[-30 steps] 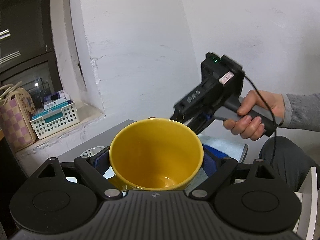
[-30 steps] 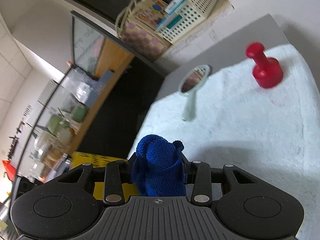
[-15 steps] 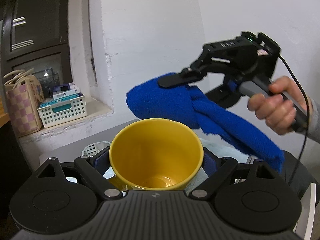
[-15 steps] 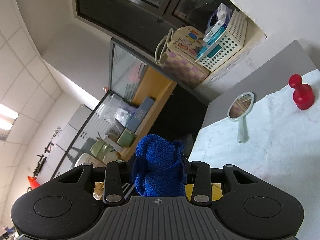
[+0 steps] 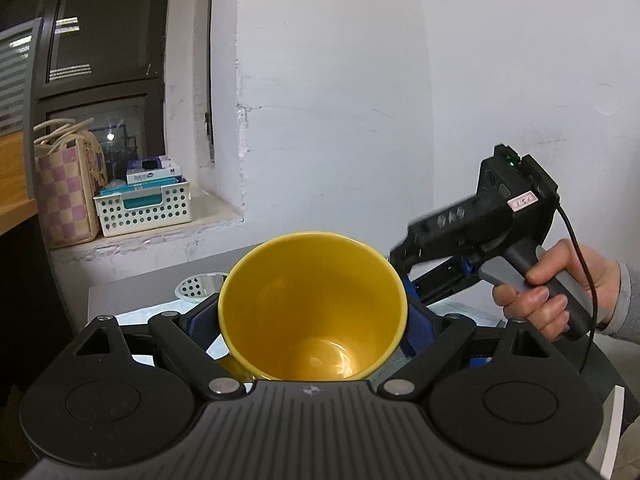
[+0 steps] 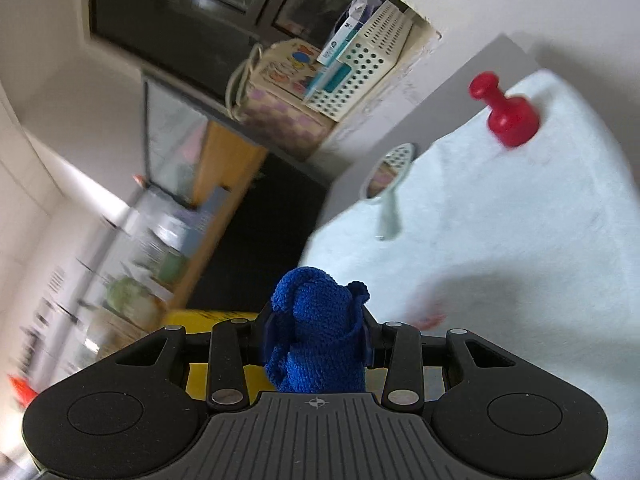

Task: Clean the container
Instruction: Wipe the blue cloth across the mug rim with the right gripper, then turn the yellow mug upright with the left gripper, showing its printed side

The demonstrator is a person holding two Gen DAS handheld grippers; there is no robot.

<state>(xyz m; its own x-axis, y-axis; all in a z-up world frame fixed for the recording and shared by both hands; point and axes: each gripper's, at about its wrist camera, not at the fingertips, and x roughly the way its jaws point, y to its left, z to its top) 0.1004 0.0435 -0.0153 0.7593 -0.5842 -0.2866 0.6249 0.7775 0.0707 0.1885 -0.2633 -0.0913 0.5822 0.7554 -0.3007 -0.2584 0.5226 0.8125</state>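
Observation:
My left gripper [image 5: 312,312] is shut on a yellow mug [image 5: 312,300], held mouth toward the camera with its inside in full view. My right gripper [image 6: 316,320] is shut on a bunched blue cloth [image 6: 316,340]. In the left wrist view the right gripper's body [image 5: 480,224] sits just right of and behind the mug, its fingertips and the cloth hidden by the mug's rim. A strip of the yellow mug [image 6: 216,316] shows below the right gripper's fingers.
A pale towel [image 6: 500,240] covers the table, with a red knob-shaped object [image 6: 508,116] and a hand mirror [image 6: 388,184] on it. A white perforated basket [image 5: 144,208] and a checked bag [image 5: 66,192] stand on the window ledge.
The right gripper, held high above the mug with the cloth hanging half a second ago, has dropped down to the right, behind the mug's rim. The mug stays in the left gripper.

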